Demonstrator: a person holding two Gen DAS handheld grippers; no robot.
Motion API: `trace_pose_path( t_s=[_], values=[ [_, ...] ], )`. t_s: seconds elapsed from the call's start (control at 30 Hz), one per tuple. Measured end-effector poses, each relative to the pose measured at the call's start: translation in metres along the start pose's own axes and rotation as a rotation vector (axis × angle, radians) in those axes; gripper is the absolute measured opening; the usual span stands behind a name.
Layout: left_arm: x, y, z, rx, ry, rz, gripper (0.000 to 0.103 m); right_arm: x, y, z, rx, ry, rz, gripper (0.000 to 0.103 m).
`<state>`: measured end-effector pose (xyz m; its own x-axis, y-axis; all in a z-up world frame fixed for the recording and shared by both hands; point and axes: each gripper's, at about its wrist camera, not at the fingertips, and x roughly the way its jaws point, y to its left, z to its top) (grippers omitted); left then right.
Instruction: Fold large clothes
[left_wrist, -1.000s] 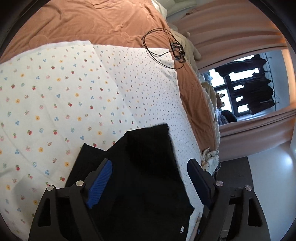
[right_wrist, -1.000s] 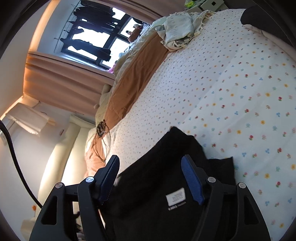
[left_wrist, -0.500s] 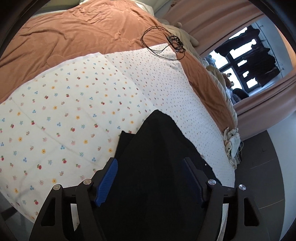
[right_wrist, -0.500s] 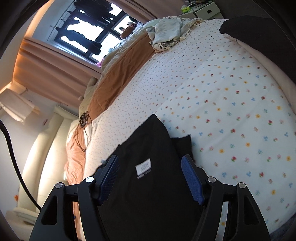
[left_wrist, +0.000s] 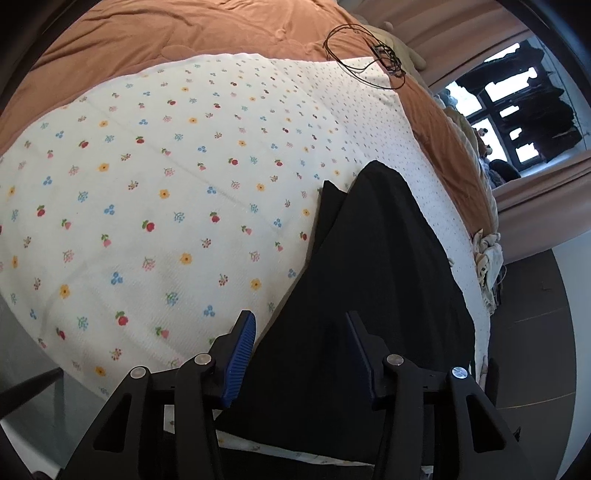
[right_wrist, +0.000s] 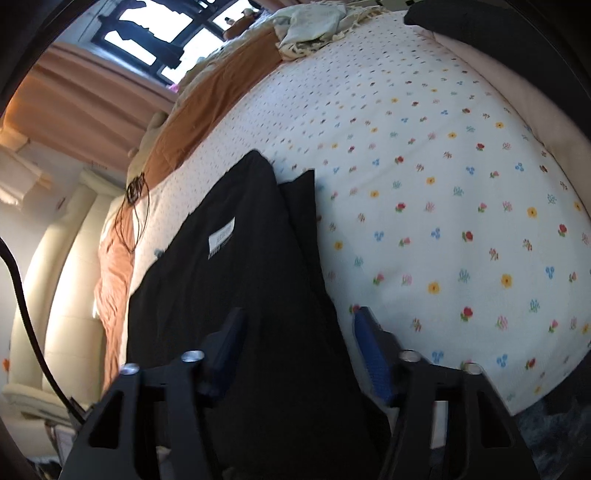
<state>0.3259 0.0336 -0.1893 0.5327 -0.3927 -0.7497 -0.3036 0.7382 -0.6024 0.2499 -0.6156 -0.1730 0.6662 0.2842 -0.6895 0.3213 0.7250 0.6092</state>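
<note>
A black garment (left_wrist: 373, 280) lies on a floral bedsheet (left_wrist: 147, 192) between both closing grippers, left gripper (left_wrist: 301, 354) and right gripper (right_wrist: 295, 350), pads apart, not yet pressing the cloth

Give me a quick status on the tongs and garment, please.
Both tongs closing over black garment, not yet gripping. Garment flat on floral sheet. Nothing in the way.

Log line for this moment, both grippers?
left gripper: closing over black garment | right gripper: closing over it | garment lies on floral sheet
</note>
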Motion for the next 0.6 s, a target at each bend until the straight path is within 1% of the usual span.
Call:
trace_pose_path(
  t_s=[0.03, 0.07, 0.1, 0.2, 0.27, 0.3, 0.33, 0.4, 0.47, 0.57, 0.6],
  values=[
    [-0.003, 0.001, -0.003, -0.002, -0.003, -0.004, 0.05, 0.0, 0.0, -0.003, -0.011, 0.01, -0.004, 0.016],
    [-0.007, 0.001, -0.006, -0.002, -0.007, -0.01, 0.05, -0.002, 0.001, -0.005, -0.019, 0.007, -0.005, 0.014],
    [-0.011, 0.001, -0.007, -0.001, -0.01, -0.017, 0.05, -0.005, -0.001, -0.01, -0.031, -0.01, 0.002, 0.009],
    [-0.026, 0.003, -0.013, -0.002, -0.019, -0.031, 0.051, -0.013, -0.01, -0.018, -0.014, -0.03, -0.002, 0.006],
    [-0.038, 0.006, -0.016, -0.008, -0.027, -0.041, 0.05, -0.017, -0.016, -0.022, 0.003, -0.032, -0.025, 0.006],
    [-0.044, 0.007, -0.017, -0.008, -0.034, -0.046, 0.05, -0.021, -0.017, -0.025, 0.004, -0.032, -0.05, 0.006],
    [-0.051, 0.008, -0.018, -0.007, -0.042, -0.051, 0.05, -0.025, -0.017, -0.025, 0.005, -0.033, -0.051, 0.006],
    [-0.067, 0.01, -0.018, -0.003, -0.063, -0.063, 0.05, -0.037, -0.015, -0.025, 0.018, -0.041, -0.036, 0.009],
    [-0.082, 0.013, -0.021, -0.008, -0.086, -0.079, 0.05, -0.053, -0.012, -0.025, 0.017, -0.06, -0.036, 0.01],
    [-0.098, 0.016, -0.027, -0.018, -0.107, -0.106, 0.051, -0.076, -0.005, -0.027, 0.012, -0.094, -0.009, 0.01],
    [-0.102, 0.018, -0.028, -0.018, -0.11, -0.113, 0.051, -0.085, -0.003, -0.029, 0.007, -0.1, 0.002, 0.015]
  ],
)
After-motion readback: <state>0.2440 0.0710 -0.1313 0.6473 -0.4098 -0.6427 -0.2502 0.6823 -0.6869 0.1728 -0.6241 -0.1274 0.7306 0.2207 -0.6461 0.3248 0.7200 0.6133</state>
